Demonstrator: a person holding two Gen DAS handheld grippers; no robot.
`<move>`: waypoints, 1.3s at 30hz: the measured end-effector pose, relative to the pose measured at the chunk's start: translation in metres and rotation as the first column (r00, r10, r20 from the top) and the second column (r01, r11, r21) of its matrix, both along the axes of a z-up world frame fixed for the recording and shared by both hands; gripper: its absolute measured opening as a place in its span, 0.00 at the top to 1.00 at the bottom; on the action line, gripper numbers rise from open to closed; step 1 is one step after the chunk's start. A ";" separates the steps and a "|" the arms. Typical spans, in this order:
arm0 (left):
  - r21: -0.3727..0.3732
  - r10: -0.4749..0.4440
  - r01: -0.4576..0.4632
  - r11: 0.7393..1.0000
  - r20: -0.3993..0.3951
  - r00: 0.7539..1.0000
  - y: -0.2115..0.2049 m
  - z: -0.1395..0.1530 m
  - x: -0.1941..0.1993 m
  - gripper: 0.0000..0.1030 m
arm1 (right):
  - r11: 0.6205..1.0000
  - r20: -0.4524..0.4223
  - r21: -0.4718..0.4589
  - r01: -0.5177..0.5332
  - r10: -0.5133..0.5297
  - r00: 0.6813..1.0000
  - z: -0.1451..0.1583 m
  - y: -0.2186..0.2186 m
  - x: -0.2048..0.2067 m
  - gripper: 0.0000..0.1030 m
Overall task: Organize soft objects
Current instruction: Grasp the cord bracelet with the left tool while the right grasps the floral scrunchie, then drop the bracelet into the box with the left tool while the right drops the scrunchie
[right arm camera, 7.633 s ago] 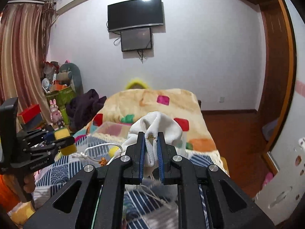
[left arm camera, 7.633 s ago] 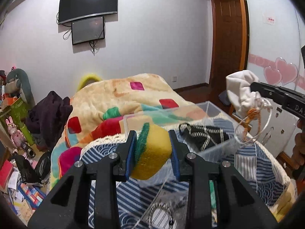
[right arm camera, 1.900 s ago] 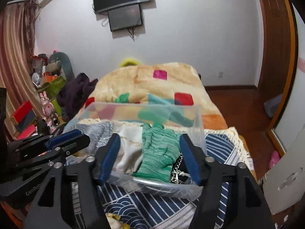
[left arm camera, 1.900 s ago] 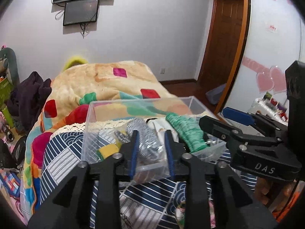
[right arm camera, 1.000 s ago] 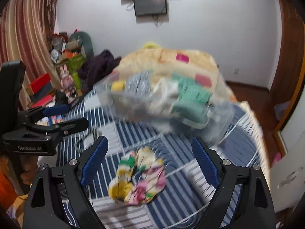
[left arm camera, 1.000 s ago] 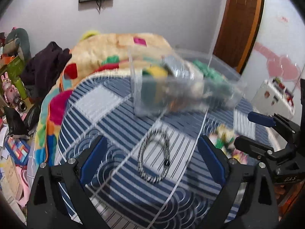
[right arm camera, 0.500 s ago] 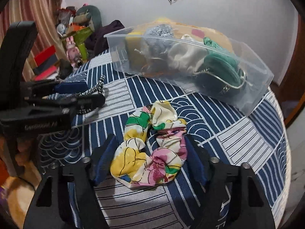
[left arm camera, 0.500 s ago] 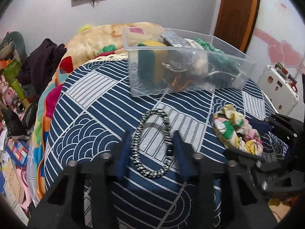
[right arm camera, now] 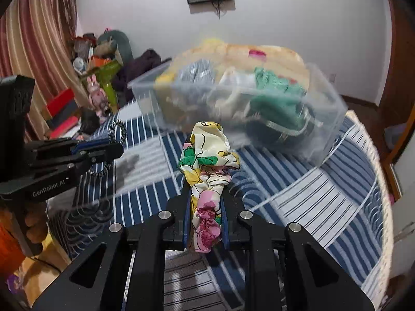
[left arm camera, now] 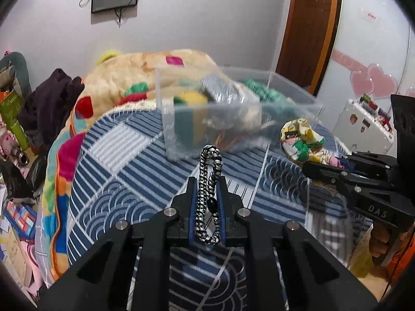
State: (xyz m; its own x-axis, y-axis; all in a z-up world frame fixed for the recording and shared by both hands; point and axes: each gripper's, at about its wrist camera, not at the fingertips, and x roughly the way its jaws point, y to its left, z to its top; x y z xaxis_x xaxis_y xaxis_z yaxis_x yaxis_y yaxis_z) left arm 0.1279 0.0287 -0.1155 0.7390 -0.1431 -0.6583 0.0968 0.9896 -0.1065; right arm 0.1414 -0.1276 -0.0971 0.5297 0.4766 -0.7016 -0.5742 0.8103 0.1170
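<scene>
My left gripper (left arm camera: 206, 181) is shut on a black-and-white braided hair band (left arm camera: 209, 178) and holds it up above the blue patterned bed cover (left arm camera: 124, 155). My right gripper (right arm camera: 205, 184) is shut on a floral scrunchie (right arm camera: 207, 160), also lifted off the cover. The scrunchie also shows in the left wrist view (left arm camera: 302, 140), and the hair band shows in the right wrist view (right arm camera: 116, 132). A clear plastic bin (left arm camera: 293, 96) stands ahead of both grippers on the bed, holding a yellow-green sponge (left arm camera: 190, 103), a grey item, a white cloth and green gloves (right arm camera: 275, 88).
A colourful blanket (left arm camera: 129, 77) lies behind the bin. Dark clothes (left arm camera: 49, 103), toys and boxes crowd the floor to the left. A wooden door (left arm camera: 308, 26) is at the back right. A white unit (left arm camera: 363, 119) stands right of the bed.
Both grippers have closed on their items and lifted them off the cover: the left on the hair band, the right on the scrunchie. Both views now tilt up toward the bin.
</scene>
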 end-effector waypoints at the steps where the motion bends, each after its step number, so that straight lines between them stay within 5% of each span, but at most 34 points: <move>1: -0.004 0.001 -0.001 1.000 0.011 1.000 0.000 0.004 0.002 0.87 | 1.000 0.016 0.008 0.007 -0.008 1.000 0.005 -0.001 0.001 0.84; 15: -0.019 -0.001 0.004 1.000 0.155 0.988 -0.019 0.052 0.051 0.87 | 0.985 0.169 0.129 0.111 -0.132 0.977 0.057 -0.005 0.037 0.84; 29: -0.047 0.060 -0.055 0.997 0.095 0.994 -0.017 0.027 0.117 0.87 | 0.987 0.012 0.127 0.098 -0.101 0.995 0.033 0.015 0.096 0.82; 34: -0.036 0.056 -0.054 0.998 0.055 0.997 -0.017 0.011 0.128 0.87 | 0.994 -0.021 0.057 0.091 -0.090 0.996 0.017 0.021 0.099 0.81; 39: -0.068 0.041 -0.039 0.997 0.028 0.999 -0.013 0.008 0.130 0.83 | 0.998 -0.020 0.019 0.059 -0.059 0.998 0.017 0.024 0.092 0.61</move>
